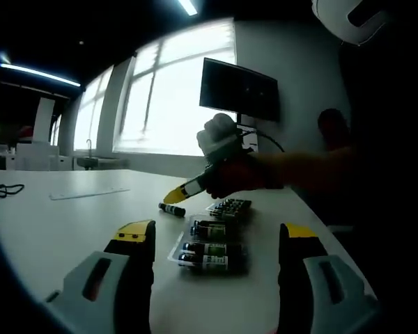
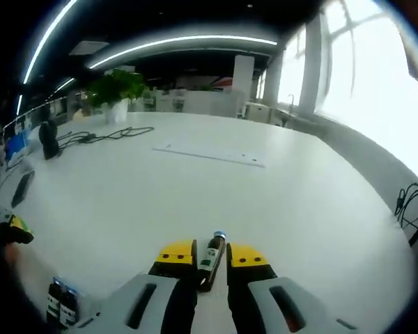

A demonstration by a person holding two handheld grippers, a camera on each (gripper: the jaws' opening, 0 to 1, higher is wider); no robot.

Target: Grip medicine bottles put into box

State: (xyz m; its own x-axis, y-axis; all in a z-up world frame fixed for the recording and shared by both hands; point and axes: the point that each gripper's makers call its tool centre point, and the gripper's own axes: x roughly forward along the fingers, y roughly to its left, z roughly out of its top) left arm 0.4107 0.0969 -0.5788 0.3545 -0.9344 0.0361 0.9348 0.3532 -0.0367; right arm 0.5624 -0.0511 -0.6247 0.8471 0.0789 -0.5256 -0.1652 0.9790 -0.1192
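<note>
Right claw [image 2: 211, 259] nearly closed on 1 medicine bottle [image 2: 210, 259] lying on the surface [image 2: 195, 195]; left claw [image 1: 216, 240] wide open, empty, facing box [image 1: 212, 247] holding bottles. Squeeze firmly mid-body, lift level, then carry to box.

Broad white table [image 2: 195, 202] under both views, with a long flat pale strip [image 2: 210, 154] lying across its far half and seen again as a thin strip [image 1: 89, 193] in the left gripper view. Potted green plant [image 2: 115, 90] standing at the far edge, black cables [image 2: 104, 136] trailing from it toward a dark rounded object [image 2: 49, 139], more cable [image 2: 411, 202] hanging off the table's window side, and a loop of black cord [image 1: 3, 190] resting flat on the surface. Dark monitor [image 1: 238, 89] upright before bright windows [image 1: 160, 97], ceiling light strips [image 2: 181, 43] glowing overhead.
</note>
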